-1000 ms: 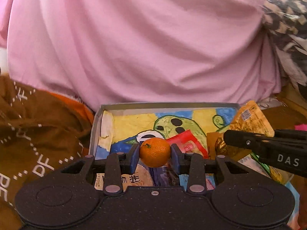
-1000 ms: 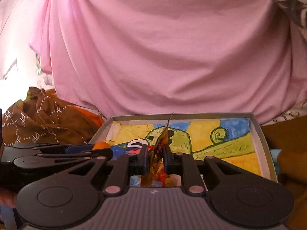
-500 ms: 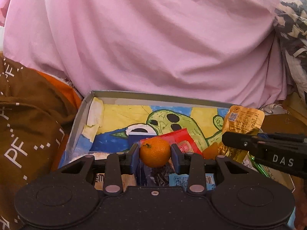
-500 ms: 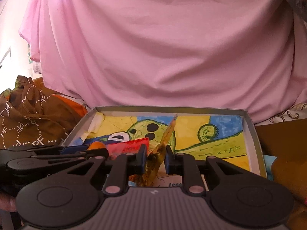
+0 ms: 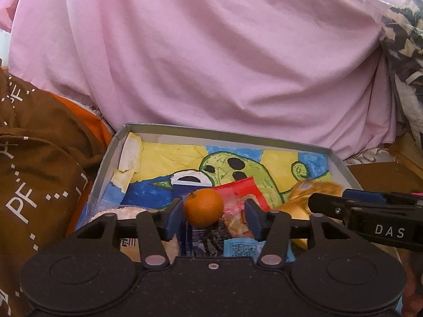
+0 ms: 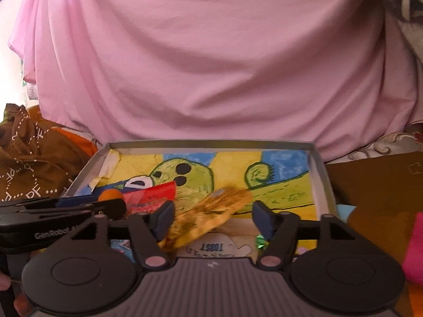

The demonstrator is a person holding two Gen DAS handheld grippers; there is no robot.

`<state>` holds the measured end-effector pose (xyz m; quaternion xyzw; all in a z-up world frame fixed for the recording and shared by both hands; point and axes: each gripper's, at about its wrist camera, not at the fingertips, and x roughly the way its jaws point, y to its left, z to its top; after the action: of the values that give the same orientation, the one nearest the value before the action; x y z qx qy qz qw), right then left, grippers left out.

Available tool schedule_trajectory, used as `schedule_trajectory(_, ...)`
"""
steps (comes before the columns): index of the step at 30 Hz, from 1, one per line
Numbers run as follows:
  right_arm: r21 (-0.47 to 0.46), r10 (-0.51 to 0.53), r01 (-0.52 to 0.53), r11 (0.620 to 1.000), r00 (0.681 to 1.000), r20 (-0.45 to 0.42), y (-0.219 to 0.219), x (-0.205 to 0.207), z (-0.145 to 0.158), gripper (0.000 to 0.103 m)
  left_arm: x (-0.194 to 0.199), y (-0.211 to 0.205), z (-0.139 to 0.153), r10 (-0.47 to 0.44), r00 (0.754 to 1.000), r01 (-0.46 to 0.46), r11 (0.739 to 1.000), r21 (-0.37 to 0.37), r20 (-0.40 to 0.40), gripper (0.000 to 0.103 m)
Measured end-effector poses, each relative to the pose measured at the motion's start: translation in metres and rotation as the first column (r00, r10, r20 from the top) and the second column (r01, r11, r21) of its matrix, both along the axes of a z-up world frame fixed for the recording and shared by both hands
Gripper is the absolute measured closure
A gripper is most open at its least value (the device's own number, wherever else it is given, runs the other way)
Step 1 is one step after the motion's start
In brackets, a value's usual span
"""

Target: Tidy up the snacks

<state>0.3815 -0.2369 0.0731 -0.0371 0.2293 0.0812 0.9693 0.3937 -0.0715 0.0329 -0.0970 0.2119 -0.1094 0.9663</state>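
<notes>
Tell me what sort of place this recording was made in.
Probably a home, perhaps a bed or sofa, though no furniture shows clearly. Draped pink fabric fills the background, crumpled brown printed cloth lies beside a shallow box lined with a child's cactus drawing.

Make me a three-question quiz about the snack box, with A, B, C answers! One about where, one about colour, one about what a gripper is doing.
1. Where is the orange?
A. on the pink cloth
B. between the left gripper's fingers, over the box
C. outside the box, on the brown cloth

2. What colour is the packet just behind the orange?
A. red
B. purple
C. white

3. What state is the right gripper in?
A. shut on the orange
B. shut on the golden packet
C. open, with the golden packet loose between its fingers

Answers:
1 B, it sits by the left finger.
2 A, it is plainly red.
3 C, its fingers stand wide apart and do not clamp the packet.
</notes>
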Motion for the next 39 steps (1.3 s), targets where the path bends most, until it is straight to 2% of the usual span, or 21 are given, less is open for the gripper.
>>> schedule_trajectory(2,0.000,-0.007,0.007,1.000,1.000,0.011,-0.003,-0.005,0.002,0.023,-0.004,0.001,0.002,0.001,1.000,-0.001,1.000,-0.008,0.009,0.043)
schedule_trajectory(4,-0.005,-0.012,0.013,1.000,1.000,0.024,-0.005,-0.009,0.003,0.018,-0.009,0.002,0.003,0.010,1.000,-0.010,1.000,-0.014,0.016,0.034)
schedule_trajectory(9,-0.017,-0.033,0.034,0.999,0.998,0.060,-0.006,-0.023,0.007,0.007,-0.019,0.007,0.010,0.039,0.999,-0.038,0.999,-0.023,0.031,0.027)
schedule_trajectory(12,-0.039,-0.057,0.061,0.997,0.993,0.099,-0.004,-0.036,0.012,0.001,-0.029,0.011,0.017,0.049,0.998,-0.047,0.999,-0.026,0.041,0.019)
schedule_trajectory(15,-0.047,-0.060,0.066,0.997,0.990,0.127,-0.002,-0.048,0.019,0.000,-0.041,0.016,0.022,0.055,0.997,-0.054,0.998,-0.013,0.062,0.014)
schedule_trajectory(24,-0.048,-0.056,0.066,0.997,0.984,0.172,0.010,-0.082,0.037,0.000,-0.074,0.024,0.038,0.057,0.994,-0.059,0.998,0.016,0.093,0.007)
schedule_trajectory(39,0.003,-0.069,0.070,0.998,0.977,0.200,0.022,-0.155,0.046,0.000,-0.147,0.034,0.052,0.049,0.992,-0.056,0.997,0.056,0.115,0.004)
